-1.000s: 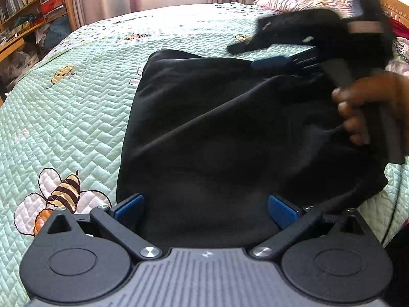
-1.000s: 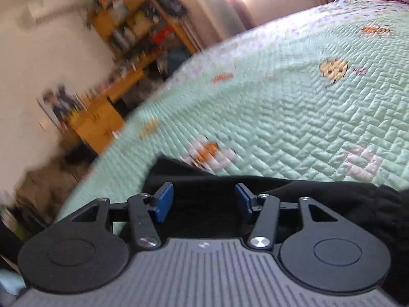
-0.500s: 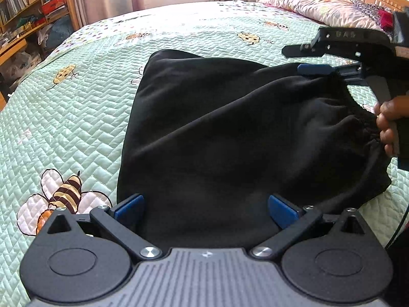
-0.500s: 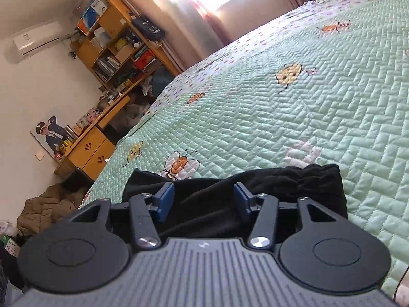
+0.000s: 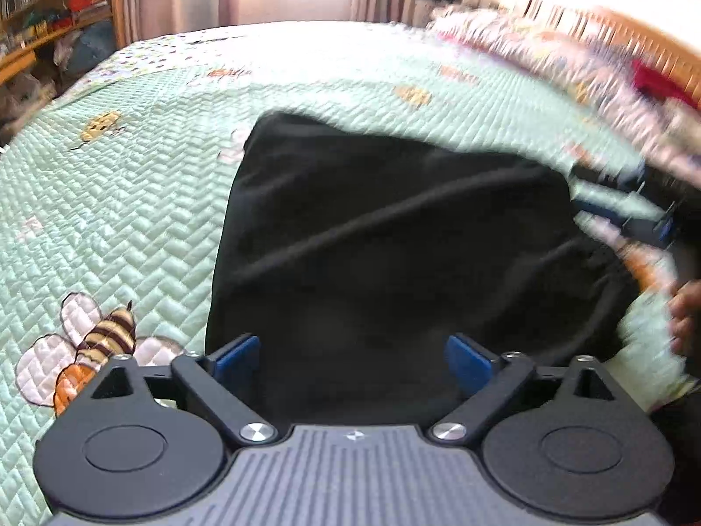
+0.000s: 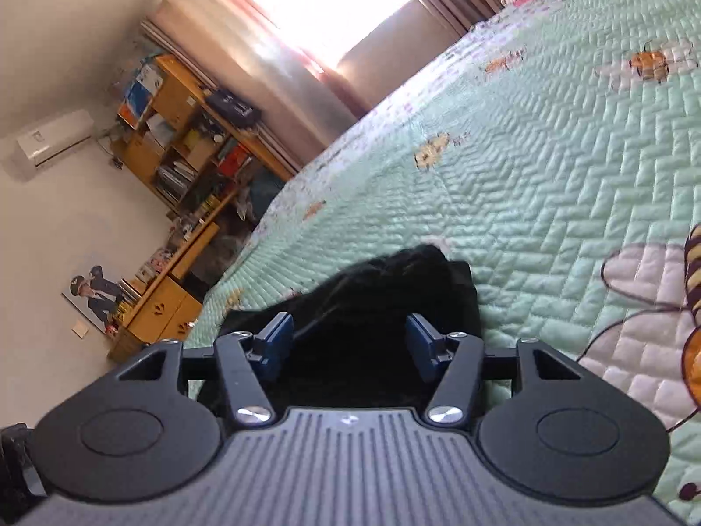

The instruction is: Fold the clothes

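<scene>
Left wrist view: the black garment (image 5: 385, 236) lies flat on the quilt (image 5: 131, 201); the left gripper (image 5: 352, 357), jaws wide but closing, hovers at its near edge, ready to grip.

Right wrist view: the right gripper (image 6: 348, 342), jaws opening, has bunched cloth between them, seemingly releasing a completed fold.

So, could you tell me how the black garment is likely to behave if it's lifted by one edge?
The black garment would probably droop: it lies limp with soft creases on the quilt. Its bunched edge between the right gripper, whose jaws are opening, suggests it crumples easily. The matte fabric probably won't slip much.
</scene>
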A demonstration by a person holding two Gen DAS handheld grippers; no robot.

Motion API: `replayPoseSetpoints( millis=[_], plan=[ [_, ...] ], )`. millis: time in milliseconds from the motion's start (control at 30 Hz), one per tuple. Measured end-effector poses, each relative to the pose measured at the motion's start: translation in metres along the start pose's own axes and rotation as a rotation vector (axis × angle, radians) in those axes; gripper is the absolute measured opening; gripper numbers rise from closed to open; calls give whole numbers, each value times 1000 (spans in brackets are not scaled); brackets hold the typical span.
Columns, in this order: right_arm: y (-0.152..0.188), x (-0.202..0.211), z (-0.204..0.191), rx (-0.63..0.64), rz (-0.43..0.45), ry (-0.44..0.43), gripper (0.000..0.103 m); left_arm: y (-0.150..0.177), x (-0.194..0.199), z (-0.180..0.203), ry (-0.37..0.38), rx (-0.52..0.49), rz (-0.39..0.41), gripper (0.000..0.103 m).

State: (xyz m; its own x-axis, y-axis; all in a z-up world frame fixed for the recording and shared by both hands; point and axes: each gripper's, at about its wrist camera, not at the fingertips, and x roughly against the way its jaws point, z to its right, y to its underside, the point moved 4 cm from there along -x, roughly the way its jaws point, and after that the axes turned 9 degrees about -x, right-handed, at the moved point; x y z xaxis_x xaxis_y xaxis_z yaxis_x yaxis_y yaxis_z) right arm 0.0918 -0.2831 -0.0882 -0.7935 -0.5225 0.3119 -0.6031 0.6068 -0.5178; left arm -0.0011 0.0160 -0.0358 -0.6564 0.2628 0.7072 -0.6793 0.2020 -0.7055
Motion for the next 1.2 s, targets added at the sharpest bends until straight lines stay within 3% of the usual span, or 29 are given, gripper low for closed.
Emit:
replayPoseSetpoints(
  millis=[133,233,333,367,433,467,533,633,900,1000,1100,1200],
  plan=[
    [-8,11,-18,-2,23,-103,64,-45,17,-18,17,41,134,100],
    [3,14,-39,92,-11,-145,65,-79,-15,-35,65,74,126,96],
    [23,16,-58,252,-60,-135,65,-106,-77,-49,89,78,51,79],
    [34,13,-54,313,-99,-91,65,-111,-99,-51,96,61,12,67],
    [56,7,-45,433,-179,-2,64,-115,-147,-58,73,42,-82,54],
    [67,5,-40,499,-216,43,60,-116,-155,-61,74,43,-97,43],
    [93,12,-30,700,-198,94,56,-119,-167,-66,83,46,-119,39],
    [103,21,-29,772,-173,100,56,-124,-181,-75,97,60,-153,31],
    [90,35,-30,727,-187,3,57,-118,-177,-85,173,148,-129,32],
    [70,40,-40,653,-207,-51,58,-123,-178,-78,182,122,-142,47],
    [38,43,-71,625,-119,-157,58,-127,-179,-65,180,66,-165,63],
    [18,14,-102,743,-69,-163,59,-131,-182,-55,170,18,-193,71]
  ],
)
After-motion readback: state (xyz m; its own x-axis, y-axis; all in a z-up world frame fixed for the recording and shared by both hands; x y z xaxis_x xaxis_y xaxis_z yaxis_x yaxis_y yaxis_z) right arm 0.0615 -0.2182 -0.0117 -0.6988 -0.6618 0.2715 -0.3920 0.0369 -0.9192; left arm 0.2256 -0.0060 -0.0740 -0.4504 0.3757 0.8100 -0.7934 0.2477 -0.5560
